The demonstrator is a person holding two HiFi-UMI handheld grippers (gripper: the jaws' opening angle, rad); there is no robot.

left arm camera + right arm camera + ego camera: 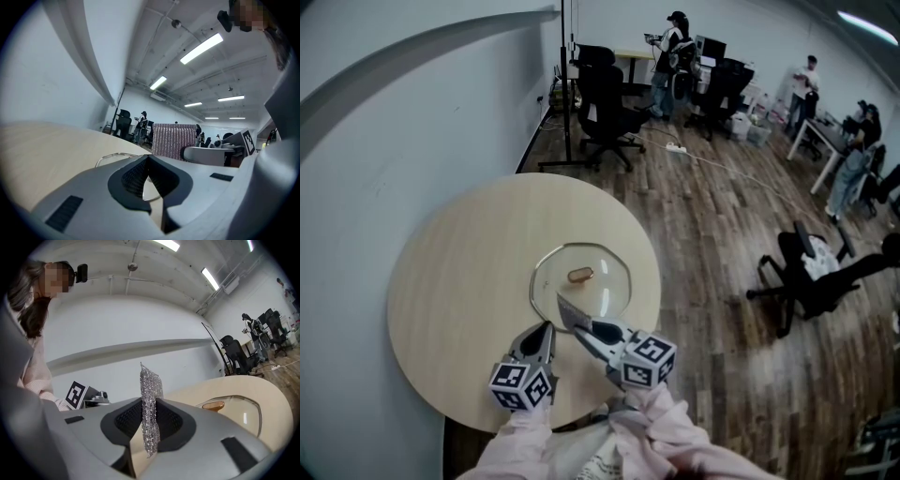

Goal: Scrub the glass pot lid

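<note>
The glass pot lid (pixel 581 279) lies flat on the round wooden table (pixel 469 272), its brown knob (pixel 580 275) up. My right gripper (pixel 578 326) is shut on a silvery mesh scrubbing cloth (pixel 150 413), which stands upright between its jaws; the cloth's tip (pixel 565 309) hangs over the lid's near edge. The lid (pixel 234 411) and knob (pixel 213 405) lie to the right in the right gripper view. My left gripper (pixel 546 330) is shut and empty, just short of the lid's near-left rim (pixel 117 157). The cloth (pixel 173 139) also appears in the left gripper view.
A white wall (pixel 384 141) runs along the table's left side. Office chairs (pixel 605 103), a fallen chair (pixel 811 272), desks and several people (pixel 675 52) stand on the wooden floor (pixel 712 216) beyond. A cable with a power strip (pixel 677 147) lies on the floor.
</note>
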